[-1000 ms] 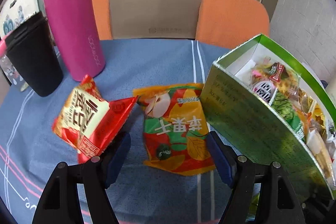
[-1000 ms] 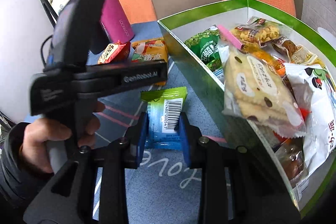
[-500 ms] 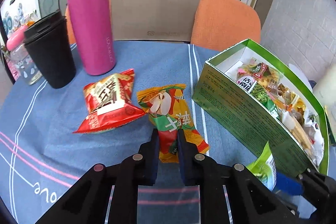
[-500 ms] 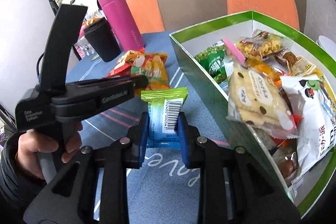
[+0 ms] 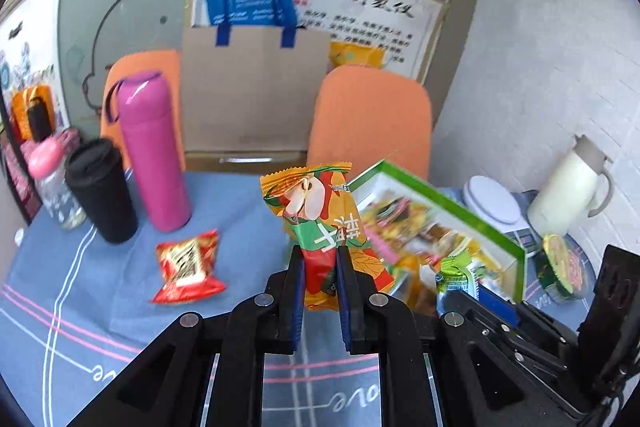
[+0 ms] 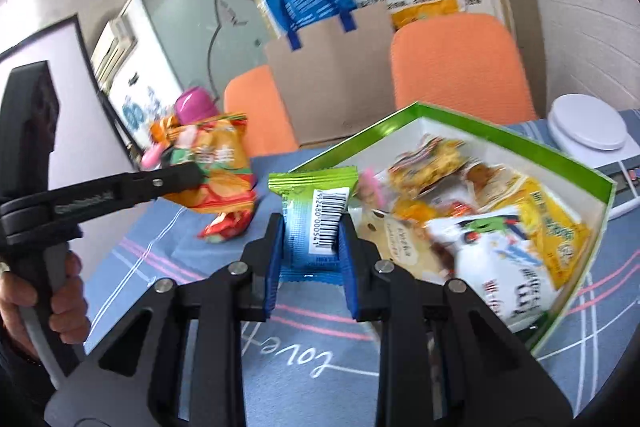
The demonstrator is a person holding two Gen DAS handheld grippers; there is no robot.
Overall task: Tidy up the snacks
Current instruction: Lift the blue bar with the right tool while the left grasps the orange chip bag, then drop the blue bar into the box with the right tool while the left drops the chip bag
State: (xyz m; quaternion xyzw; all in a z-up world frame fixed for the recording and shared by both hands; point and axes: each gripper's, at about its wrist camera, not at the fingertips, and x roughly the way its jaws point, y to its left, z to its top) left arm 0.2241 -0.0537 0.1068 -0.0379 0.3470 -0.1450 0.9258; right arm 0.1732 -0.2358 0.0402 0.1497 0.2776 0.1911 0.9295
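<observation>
Orange apple-snack packet pinched by its lower end in the left tongs, held upright off the table, just left of the green box. Green-and-blue packet, barcode facing up, clamped between the blue pads of the right tongs, raised beside the near corner of that box. Box open-topped, packed with mixed snacks. Red packet lying flat on the blue cloth, near a pink flask and a black cup. Hand gripping the left tool's handle.
</observation>
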